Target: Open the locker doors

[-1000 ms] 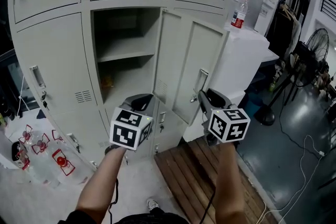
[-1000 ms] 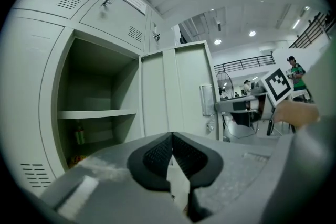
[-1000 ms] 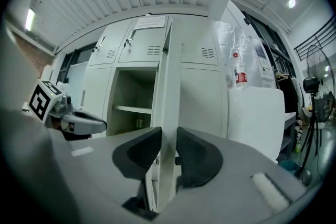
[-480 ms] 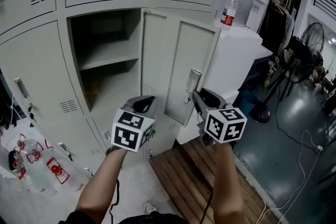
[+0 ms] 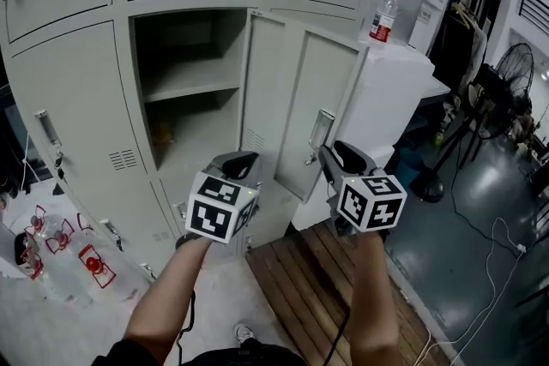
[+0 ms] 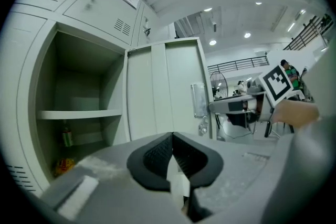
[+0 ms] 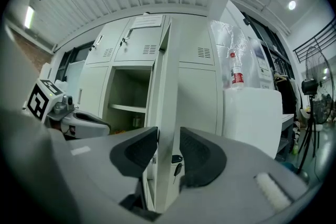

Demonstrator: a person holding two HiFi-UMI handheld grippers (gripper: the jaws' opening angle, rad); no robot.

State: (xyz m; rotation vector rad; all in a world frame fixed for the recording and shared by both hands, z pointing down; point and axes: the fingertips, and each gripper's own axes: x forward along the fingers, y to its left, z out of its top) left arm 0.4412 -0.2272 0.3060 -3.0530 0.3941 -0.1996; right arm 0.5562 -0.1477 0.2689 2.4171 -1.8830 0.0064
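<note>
The middle locker's door (image 5: 292, 107) stands swung out to the right, and its compartment (image 5: 184, 64) is open. My right gripper (image 5: 329, 153) is at the door's free edge, below the handle (image 5: 322, 126). In the right gripper view, the door edge (image 7: 169, 86) runs between the jaws of my right gripper (image 7: 169, 136), which have just been opening; a thin gap shows at the right pad. My left gripper (image 5: 240, 160) hovers before the open compartment. In its own view, my left gripper (image 6: 171, 136) has its jaws shut on nothing, and the door (image 6: 163, 92) is ahead.
Closed lockers (image 5: 77, 116) surround the open one. A shelf (image 6: 79, 114) and small items (image 6: 64, 165) are inside. A white cabinet (image 5: 403, 99) with a bottle (image 5: 380, 15) stands right of the door. A wooden pallet (image 5: 317, 287) lies underfoot, plastic bottles (image 5: 60, 257) at left, a fan (image 5: 506, 73) at right.
The head view swung slightly sideways and back. Both grippers stay at about the same spots by the door, and the door stands about as far open as before.
</note>
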